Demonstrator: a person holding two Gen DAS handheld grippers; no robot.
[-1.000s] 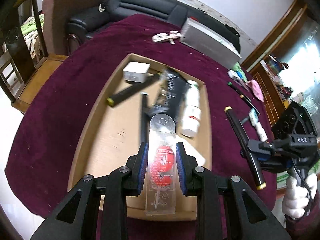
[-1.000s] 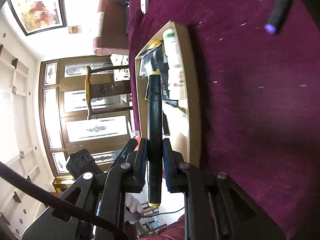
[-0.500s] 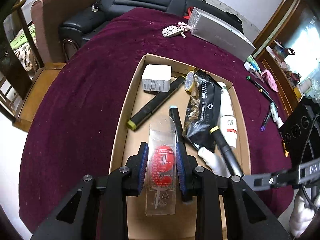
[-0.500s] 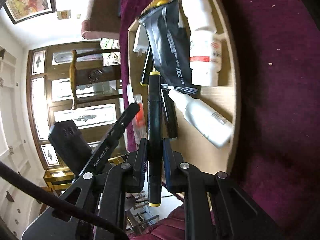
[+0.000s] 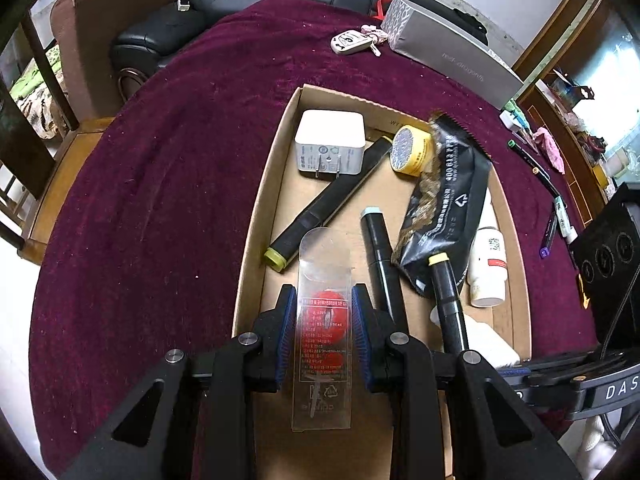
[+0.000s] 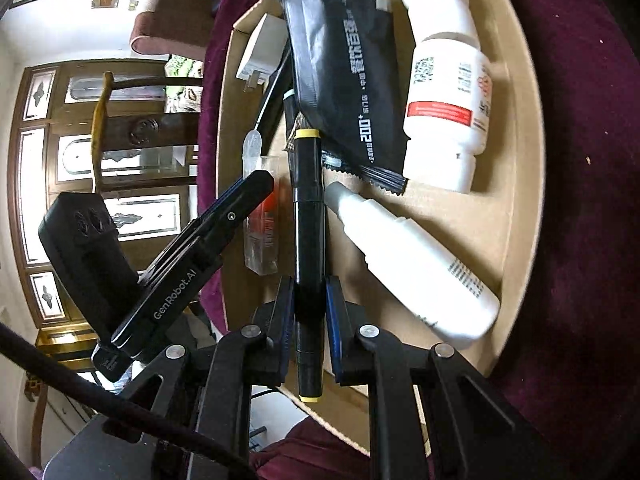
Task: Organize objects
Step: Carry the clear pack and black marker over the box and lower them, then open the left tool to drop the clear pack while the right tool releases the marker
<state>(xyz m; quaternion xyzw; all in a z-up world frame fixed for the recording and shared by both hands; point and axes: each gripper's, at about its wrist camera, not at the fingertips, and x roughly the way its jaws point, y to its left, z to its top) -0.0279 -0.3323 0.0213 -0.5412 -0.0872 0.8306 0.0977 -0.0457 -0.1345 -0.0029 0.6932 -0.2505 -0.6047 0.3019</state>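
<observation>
My left gripper (image 5: 324, 300) is shut on a clear plastic packet with red discs (image 5: 323, 320) and holds it over the near left part of the cardboard tray (image 5: 256, 216). My right gripper (image 6: 308, 292) is shut on a black marker with yellow ends (image 6: 308, 220); the same marker (image 5: 446, 296) shows in the left wrist view, tip over the black foil pouch (image 5: 444, 208). The left gripper (image 6: 240, 204) with its packet (image 6: 260, 216) appears left of the marker in the right wrist view.
In the tray lie a white charger (image 5: 330, 146), a black marker with a yellow-green cap (image 5: 320, 208), a blue-capped marker (image 5: 378, 248), yellow tape (image 5: 412, 150), a white pill bottle (image 6: 448, 92) and a white spray bottle (image 6: 412, 264). On the maroon cloth: a key fob (image 5: 352, 44), a grey box (image 5: 452, 56), pens (image 5: 536, 168).
Both grippers have come down and in over the tray with their loads. The right gripper's marker, earlier beside the tray over the cloth, now hangs above the pouch and spray bottle.
</observation>
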